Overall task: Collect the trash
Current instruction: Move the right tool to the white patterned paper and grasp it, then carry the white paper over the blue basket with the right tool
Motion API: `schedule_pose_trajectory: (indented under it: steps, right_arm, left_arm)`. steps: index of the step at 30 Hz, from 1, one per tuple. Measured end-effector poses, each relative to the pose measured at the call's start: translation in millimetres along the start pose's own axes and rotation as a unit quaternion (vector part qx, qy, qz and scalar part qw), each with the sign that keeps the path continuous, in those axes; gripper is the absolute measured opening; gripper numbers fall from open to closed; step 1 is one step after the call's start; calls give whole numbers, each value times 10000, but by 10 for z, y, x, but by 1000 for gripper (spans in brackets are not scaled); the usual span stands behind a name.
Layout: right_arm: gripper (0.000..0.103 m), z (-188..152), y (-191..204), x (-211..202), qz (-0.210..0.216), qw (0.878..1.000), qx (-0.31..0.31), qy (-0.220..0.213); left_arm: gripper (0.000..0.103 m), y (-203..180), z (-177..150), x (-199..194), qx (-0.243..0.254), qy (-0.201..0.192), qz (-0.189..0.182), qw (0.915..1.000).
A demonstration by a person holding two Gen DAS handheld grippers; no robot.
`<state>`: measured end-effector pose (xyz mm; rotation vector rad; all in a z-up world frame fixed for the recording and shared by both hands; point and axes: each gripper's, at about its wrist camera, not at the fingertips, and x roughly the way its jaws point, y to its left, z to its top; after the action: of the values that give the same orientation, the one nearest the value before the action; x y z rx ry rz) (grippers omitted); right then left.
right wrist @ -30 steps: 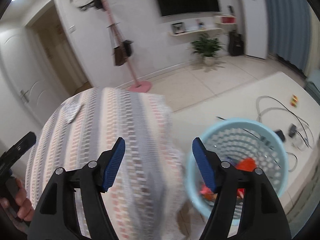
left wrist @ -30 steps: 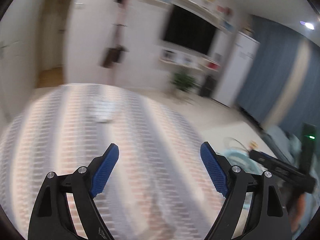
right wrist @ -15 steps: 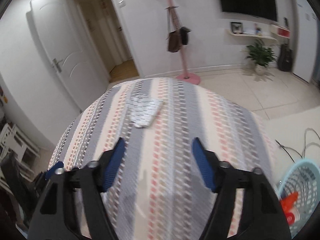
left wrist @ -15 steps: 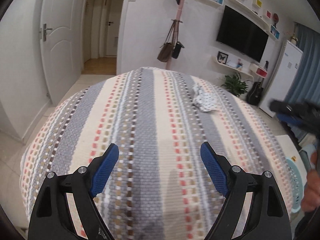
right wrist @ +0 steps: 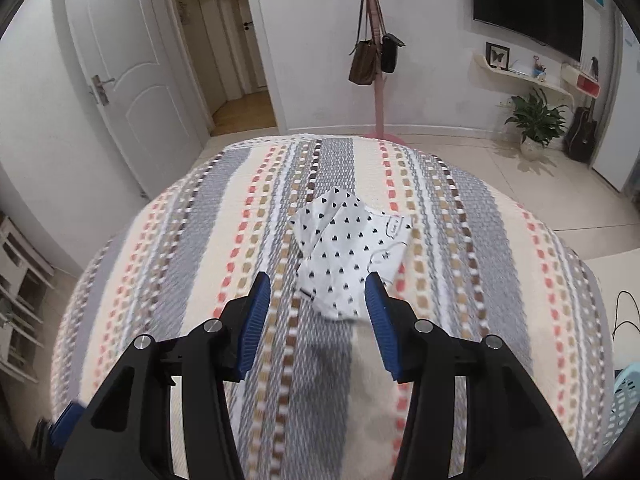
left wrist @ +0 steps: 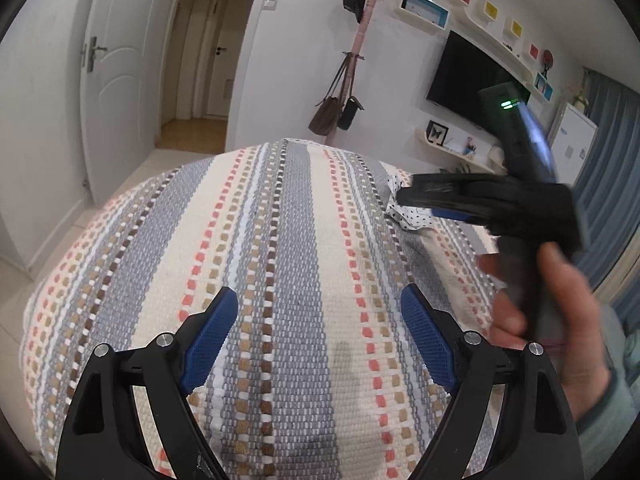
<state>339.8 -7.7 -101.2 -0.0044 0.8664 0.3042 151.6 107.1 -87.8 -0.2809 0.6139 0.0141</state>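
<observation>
A crumpled white wrapper with small black hearts (right wrist: 348,258) lies on the striped tablecloth (right wrist: 200,248). My right gripper (right wrist: 318,300) hovers just over the wrapper's near end; its jaws are closing, with the wrapper's edge showing between the blue pads, which are clear of it. In the left wrist view the same wrapper (left wrist: 412,214) peeks out under the right gripper (left wrist: 416,200), held by a hand (left wrist: 552,320). My left gripper (left wrist: 318,330) stands wide open over bare cloth near the table's front.
A light blue mesh basket (right wrist: 622,404) stands on the floor at the right of the table. A pink coat stand with bags (right wrist: 374,56) rises beyond the far edge. A potted plant (right wrist: 534,120) and cables lie on the floor at the right.
My right gripper swung from the basket side across the table to the heart-print wrapper, and its jaws narrowed. My left gripper turned toward the table, then held still, staying open.
</observation>
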Motion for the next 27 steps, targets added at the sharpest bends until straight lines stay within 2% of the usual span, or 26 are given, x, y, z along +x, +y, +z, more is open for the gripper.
schedule_pose_trajectory:
  steps: [4, 5, 6, 8, 11, 18, 27]
  right_arm:
    - [46, 16, 17, 181, -363, 9993, -66, -47]
    - [40, 8, 7, 211, -408, 9991, -53, -29]
    - [29, 11, -2, 239, -412, 9991, -38, 8]
    - [17, 18, -46, 251, -279, 9996, 37, 53]
    - [8, 16, -123, 212, -73, 9998, 169, -24]
    - [5, -67, -224, -32, 158, 9989, 265, -345]
    - [5, -267, -427, -610, 299, 9962, 358, -736]
  left_arm:
    - [82, -10, -4, -4, 23, -4, -44, 10000]
    - [82, -6, -16, -18, 23, -9, -55, 10000]
    - [82, -5, -23, -15, 15, -10, -60, 10000]
    - [82, 3, -27, -5, -10, -1, -70, 10000]
    - [82, 23, -25, 6, -33, 4, -84, 10000]
    - [82, 80, -20, 38, -73, -2, -92, 9999]
    - [82, 90, -21, 60, -69, 18, -51, 10000]
